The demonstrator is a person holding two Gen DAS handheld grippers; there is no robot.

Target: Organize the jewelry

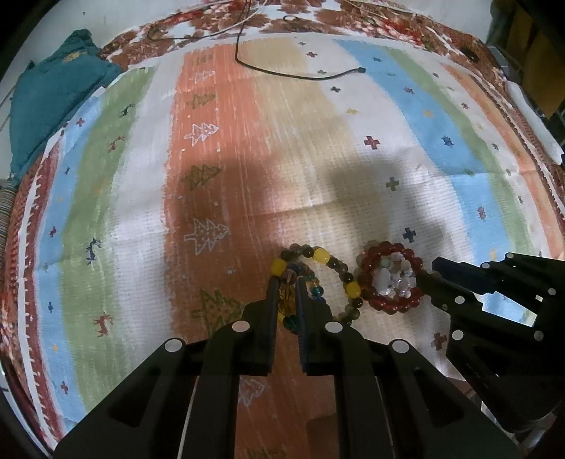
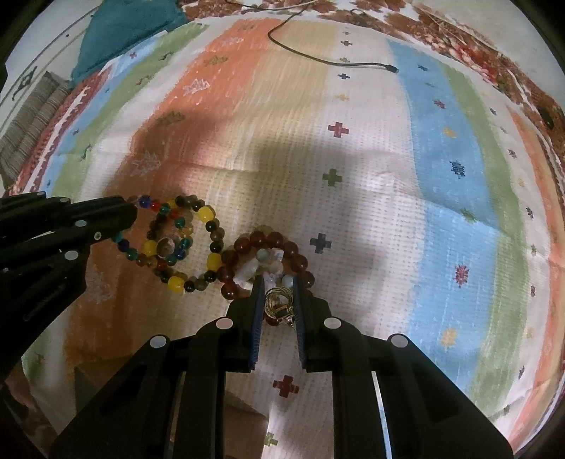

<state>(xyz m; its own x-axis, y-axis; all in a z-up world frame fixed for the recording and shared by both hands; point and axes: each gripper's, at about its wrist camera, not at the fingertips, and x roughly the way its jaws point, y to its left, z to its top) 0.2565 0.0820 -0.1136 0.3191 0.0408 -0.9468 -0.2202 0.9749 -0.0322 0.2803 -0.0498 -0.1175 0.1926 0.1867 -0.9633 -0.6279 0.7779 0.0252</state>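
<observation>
On a striped mat lie two bead bracelets: a yellow-and-dark one (image 1: pixel 339 272) (image 2: pixel 212 247) and a red one (image 1: pixel 388 282) (image 2: pixel 268 240) that rings several pale stones (image 2: pixel 254 270). My left gripper (image 1: pixel 287 282) (image 2: pixel 130 208) is shut on amber beads of a third, multicoloured bracelet (image 1: pixel 286 298) (image 2: pixel 159 226), which overlaps the yellow one. My right gripper (image 2: pixel 278 282) (image 1: pixel 423 279) stands at the red bracelet's near edge. It is shut on a small gold piece of jewellery (image 2: pixel 279 303) between its blue pads.
The mat (image 1: pixel 247 141) (image 2: pixel 388 176) has orange, blue, green and white stripes. A black cable (image 1: pixel 300 75) (image 2: pixel 353 64) lies across its far part. A teal cloth (image 1: pixel 53 102) (image 2: pixel 123 31) sits at the far left corner.
</observation>
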